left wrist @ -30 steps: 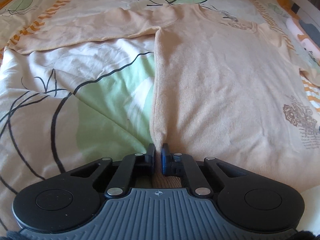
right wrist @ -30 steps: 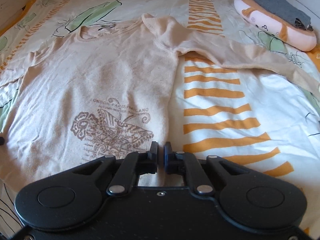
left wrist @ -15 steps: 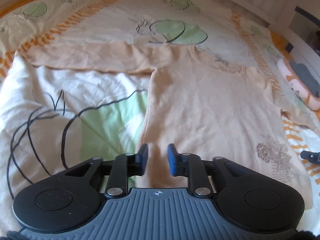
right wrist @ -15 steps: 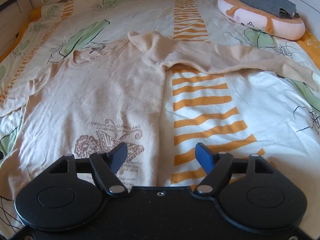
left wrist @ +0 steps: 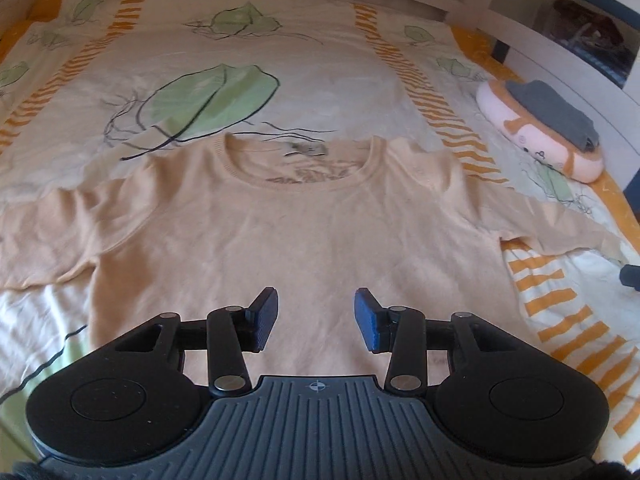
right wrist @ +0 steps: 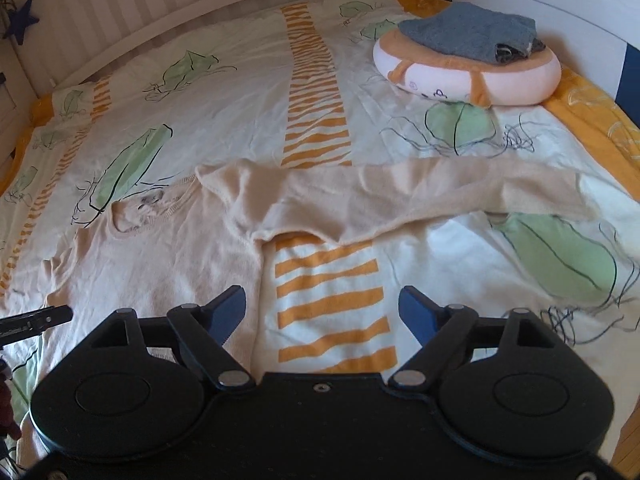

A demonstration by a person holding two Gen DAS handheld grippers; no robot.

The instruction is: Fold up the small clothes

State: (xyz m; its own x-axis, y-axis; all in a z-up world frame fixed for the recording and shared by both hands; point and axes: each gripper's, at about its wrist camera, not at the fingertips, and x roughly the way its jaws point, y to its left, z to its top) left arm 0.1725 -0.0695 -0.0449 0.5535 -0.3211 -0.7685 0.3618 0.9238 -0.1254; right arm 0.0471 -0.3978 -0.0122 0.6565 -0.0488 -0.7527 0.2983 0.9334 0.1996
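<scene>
- The peach sweater (left wrist: 304,240) lies flat on the bed (left wrist: 320,60), sleeves spread wide.
- The left gripper (left wrist: 316,316) and right gripper (right wrist: 322,312) hover above it, jaws apart, holding nothing.
- A grab at the right sleeve (right wrist: 420,196) could pinch the sheet too, dragging wrinkles into the fold.
- The round cushion (right wrist: 468,72) carries folded grey clothes (right wrist: 468,32).

Both wrist views over sweater (left wrist: 312,232)
</scene>
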